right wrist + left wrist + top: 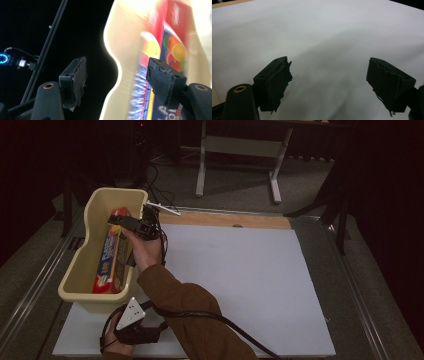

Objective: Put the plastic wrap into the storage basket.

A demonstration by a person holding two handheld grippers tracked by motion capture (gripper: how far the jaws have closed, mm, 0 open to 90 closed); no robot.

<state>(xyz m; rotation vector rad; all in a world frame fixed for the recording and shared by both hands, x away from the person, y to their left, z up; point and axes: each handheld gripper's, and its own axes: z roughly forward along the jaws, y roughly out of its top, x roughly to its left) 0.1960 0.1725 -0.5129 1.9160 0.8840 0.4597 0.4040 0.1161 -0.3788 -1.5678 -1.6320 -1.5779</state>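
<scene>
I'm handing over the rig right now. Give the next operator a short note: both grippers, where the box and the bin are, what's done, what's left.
Right gripper: over the cream bin, jaws open; nothing is between them in the right gripper view.
Left gripper: at the near left edge of the white sheet, jaws wide open, holding nothing.
Colourful box: standing on its long edge inside the bin, against the wall nearer the sheet.
Done: the box is in the bin and appears released.
Left: probably just draw the right gripper back clear of the bin, without knocking the box.
</scene>
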